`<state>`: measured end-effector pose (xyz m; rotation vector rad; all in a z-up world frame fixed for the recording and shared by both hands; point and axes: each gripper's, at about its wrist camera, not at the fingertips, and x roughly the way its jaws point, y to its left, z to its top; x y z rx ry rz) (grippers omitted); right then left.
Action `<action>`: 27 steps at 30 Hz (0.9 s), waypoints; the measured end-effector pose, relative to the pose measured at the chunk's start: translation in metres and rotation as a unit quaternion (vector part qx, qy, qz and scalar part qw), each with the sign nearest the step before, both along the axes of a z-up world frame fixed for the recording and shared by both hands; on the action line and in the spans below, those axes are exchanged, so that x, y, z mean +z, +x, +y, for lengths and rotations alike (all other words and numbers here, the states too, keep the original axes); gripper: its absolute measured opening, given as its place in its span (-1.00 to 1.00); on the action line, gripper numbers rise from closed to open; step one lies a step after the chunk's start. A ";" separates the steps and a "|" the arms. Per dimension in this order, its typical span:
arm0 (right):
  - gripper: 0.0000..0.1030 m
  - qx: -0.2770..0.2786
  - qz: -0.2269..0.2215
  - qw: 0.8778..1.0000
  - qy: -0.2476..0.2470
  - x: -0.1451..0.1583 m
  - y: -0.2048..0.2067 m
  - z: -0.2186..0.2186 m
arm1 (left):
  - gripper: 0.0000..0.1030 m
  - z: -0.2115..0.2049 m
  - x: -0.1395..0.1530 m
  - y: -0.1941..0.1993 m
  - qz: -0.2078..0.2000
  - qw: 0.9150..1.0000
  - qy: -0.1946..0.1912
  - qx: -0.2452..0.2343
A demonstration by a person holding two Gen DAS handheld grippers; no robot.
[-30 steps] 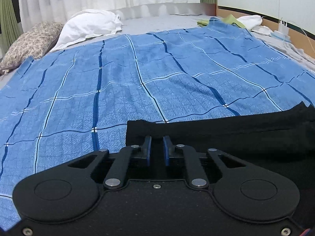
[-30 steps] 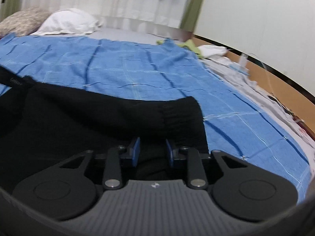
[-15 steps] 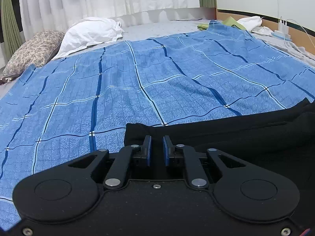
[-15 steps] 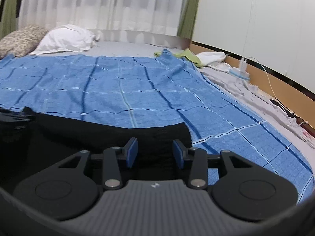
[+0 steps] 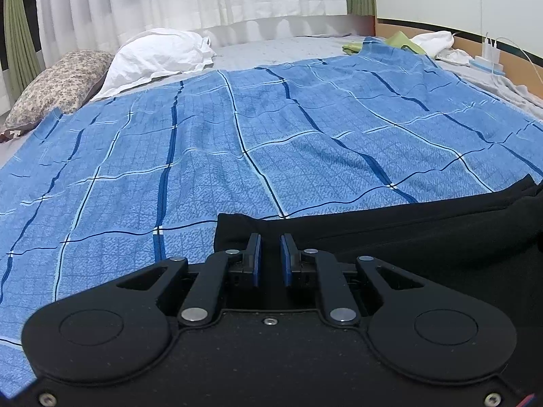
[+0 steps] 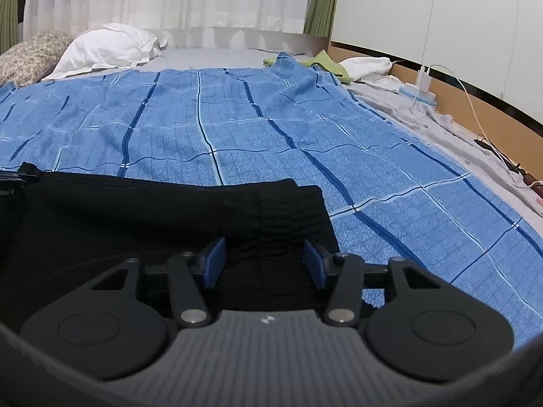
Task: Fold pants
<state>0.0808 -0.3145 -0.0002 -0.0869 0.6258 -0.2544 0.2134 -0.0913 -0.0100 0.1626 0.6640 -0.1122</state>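
Black pants [image 5: 407,230] lie folded along the near edge of a blue checked blanket [image 5: 237,152] on a bed. My left gripper [image 5: 269,254] sits at the pants' left end, jaws nearly together with black cloth pinched between the blue pads. In the right wrist view the pants [image 6: 135,210] end in a ribbed band just ahead of my right gripper [image 6: 264,261]. Its jaws are opening; the band lies between the pads [image 6: 213,261], which stand clear of it on both sides.
A white pillow [image 5: 159,51] and a floral pillow [image 5: 57,81] lie at the far left. At the far right are a green cloth [image 6: 325,62], white laundry [image 6: 366,66], and a charger with a cable [image 6: 420,84] by the wooden bed frame. Curtains hang behind.
The right gripper's jaws have spread wide and let go of the ribbed band, which now lies flat on the blanket; the gripper shifted a little. The left gripper stayed put, still pinching.
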 end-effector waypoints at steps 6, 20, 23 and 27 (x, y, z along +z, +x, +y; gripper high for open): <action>0.39 0.027 -0.024 0.999 0.038 0.022 -0.020 -0.009 | -0.01 0.011 0.020 -0.012 0.006 0.999 -0.047 0.019; 0.59 0.055 -0.006 0.978 0.201 0.011 -0.011 -0.114 | 0.52 0.086 0.022 -0.015 0.105 0.979 -0.174 0.034; 0.62 0.073 0.001 0.976 0.205 0.005 0.000 -0.116 | 0.52 0.088 0.012 -0.006 0.112 0.974 -0.191 0.036; 0.63 0.095 0.009 0.971 0.217 0.002 0.013 -0.119 | 0.54 0.082 0.011 0.002 0.106 0.977 -0.186 0.026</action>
